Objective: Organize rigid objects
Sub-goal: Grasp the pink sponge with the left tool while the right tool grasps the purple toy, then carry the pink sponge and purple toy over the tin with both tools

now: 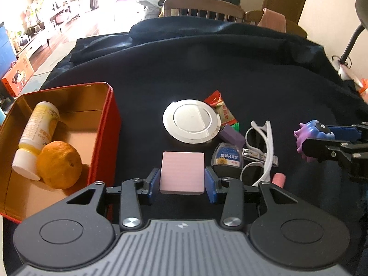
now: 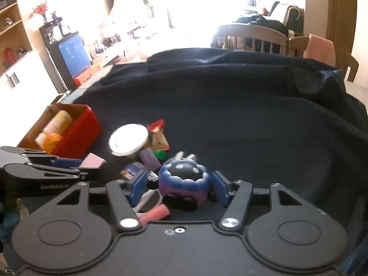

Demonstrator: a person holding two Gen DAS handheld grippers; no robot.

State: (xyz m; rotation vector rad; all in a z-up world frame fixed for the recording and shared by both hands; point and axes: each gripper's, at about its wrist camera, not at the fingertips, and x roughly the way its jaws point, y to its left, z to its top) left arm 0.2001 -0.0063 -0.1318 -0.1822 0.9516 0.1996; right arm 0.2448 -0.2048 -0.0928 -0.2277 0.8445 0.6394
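Dark navy cloth covers the table, with a red metal tin at the left of the frame. Low in the centre, the left gripper clamps a flat pink rectangular block between its blue pads. Over at the right edge, the right gripper squeezes a purple-and-blue round toy figure.

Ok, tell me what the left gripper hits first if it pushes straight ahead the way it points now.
Holding the pink card, the left gripper points at the round white disc, which lies directly ahead on the dark cloth. That is probably the first contact, though height above the cloth is unclear.
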